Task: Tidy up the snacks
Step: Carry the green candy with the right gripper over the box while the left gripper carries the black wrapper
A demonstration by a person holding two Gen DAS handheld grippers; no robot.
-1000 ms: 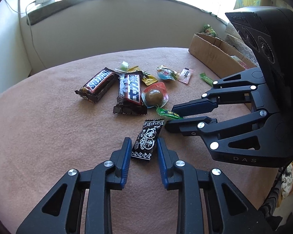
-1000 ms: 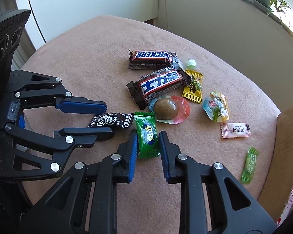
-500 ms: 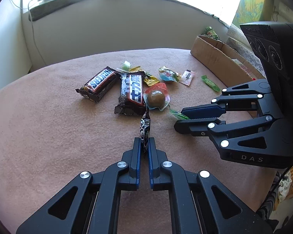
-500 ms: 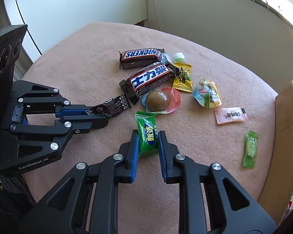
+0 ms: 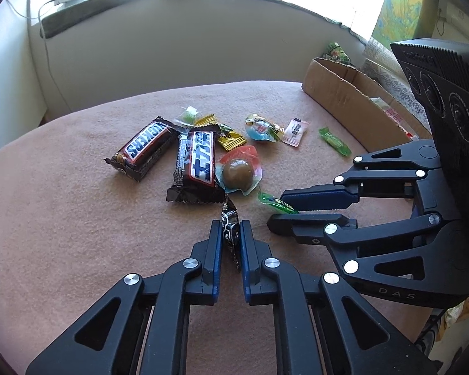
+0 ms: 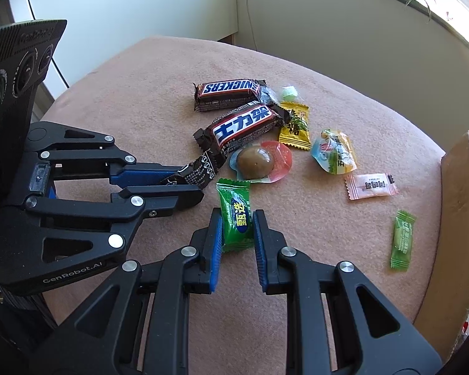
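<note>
My left gripper [image 5: 230, 231] is shut on a black candy packet [image 5: 229, 229], held on edge just above the pink cloth; it also shows in the right wrist view [image 6: 195, 172]. My right gripper [image 6: 237, 223] is shut on a green candy [image 6: 236, 215], seen edge-on in the left wrist view [image 5: 276, 203]. Behind them lie two Snickers bars [image 5: 145, 147] [image 5: 198, 164], a brown ball in red wrap [image 5: 237, 173], a yellow candy [image 6: 294, 126], a blue-yellow packet [image 6: 336, 151], a pink candy [image 6: 370, 186] and a small green candy [image 6: 401, 239].
A cardboard box [image 5: 337, 93] stands at the table's right edge, also in the right wrist view [image 6: 462, 212]. The table is covered with a pink cloth [image 5: 62, 218]. A wall and window ledge run behind it.
Both grippers closed: the left took the black packet and turned it on edge, the right took the green candy. Both have lifted slightly and drawn back from the pile.
</note>
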